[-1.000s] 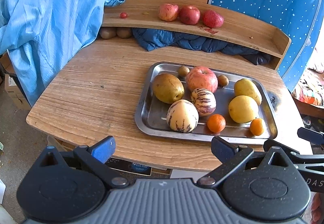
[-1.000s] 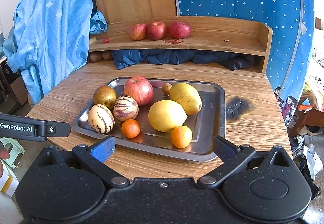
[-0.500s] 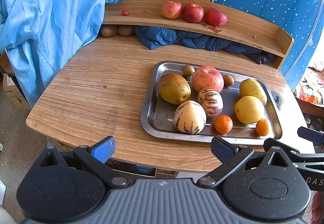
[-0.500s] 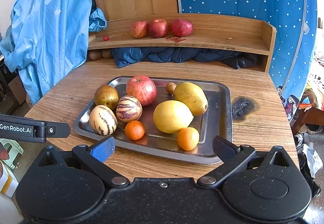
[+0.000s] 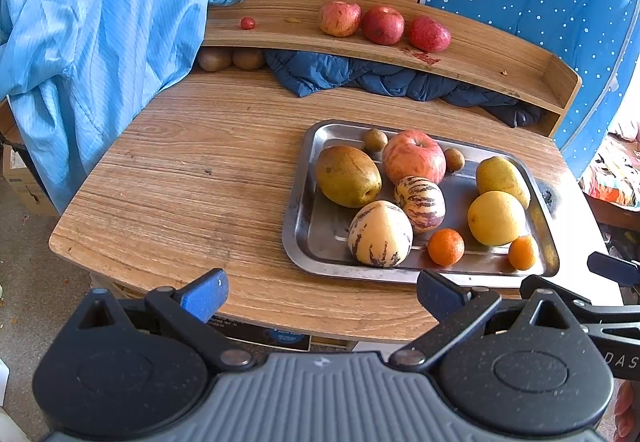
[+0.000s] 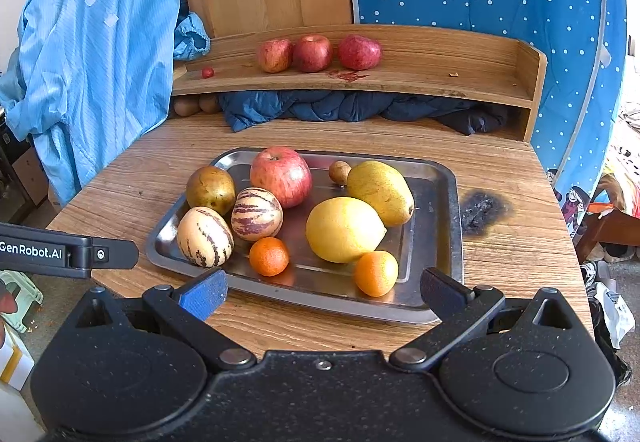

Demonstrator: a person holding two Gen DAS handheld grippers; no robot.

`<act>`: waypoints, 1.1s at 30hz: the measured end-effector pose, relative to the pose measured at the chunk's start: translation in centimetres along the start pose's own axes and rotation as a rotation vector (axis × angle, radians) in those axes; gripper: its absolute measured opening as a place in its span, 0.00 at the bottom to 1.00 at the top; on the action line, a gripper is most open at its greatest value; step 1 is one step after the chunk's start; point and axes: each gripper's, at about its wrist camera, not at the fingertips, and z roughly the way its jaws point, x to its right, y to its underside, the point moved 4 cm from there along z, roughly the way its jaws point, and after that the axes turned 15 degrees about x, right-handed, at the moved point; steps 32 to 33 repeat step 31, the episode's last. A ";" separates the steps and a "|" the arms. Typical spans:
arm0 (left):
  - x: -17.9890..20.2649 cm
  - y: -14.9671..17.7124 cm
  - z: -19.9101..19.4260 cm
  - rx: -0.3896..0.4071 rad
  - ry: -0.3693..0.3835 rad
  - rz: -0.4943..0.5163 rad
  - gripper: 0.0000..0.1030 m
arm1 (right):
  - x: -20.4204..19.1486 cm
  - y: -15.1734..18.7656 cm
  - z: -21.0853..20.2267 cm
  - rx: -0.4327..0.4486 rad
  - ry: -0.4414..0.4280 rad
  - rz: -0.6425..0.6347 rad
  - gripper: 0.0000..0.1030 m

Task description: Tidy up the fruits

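Both wrist views face forward over table's near edge — left one further left — sharing tray (image 5: 316,238) (image 6: 440,182).

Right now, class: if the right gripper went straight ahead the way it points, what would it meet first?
Probably the near rim of the metal tray, then the two small oranges just behind it. The open right gripper sits short of the tray; depth is hard to judge.

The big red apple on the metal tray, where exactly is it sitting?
In the right wrist view the big red apple sits at the far left of the metal tray, touching the striped oval fruit in front of it.
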 end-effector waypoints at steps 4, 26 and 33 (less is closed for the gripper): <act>0.3 -0.3 -0.4 0.024 -0.006 0.030 0.99 | -0.1 0.0 0.1 0.002 -0.002 -0.001 0.99; 0.6 -0.7 -0.9 0.040 0.027 0.069 0.99 | -0.4 0.1 -0.1 -0.002 0.001 -0.004 0.99; 0.4 -0.7 -1.0 0.042 0.024 0.065 0.99 | -0.6 0.3 0.0 -0.004 -0.002 -0.007 0.99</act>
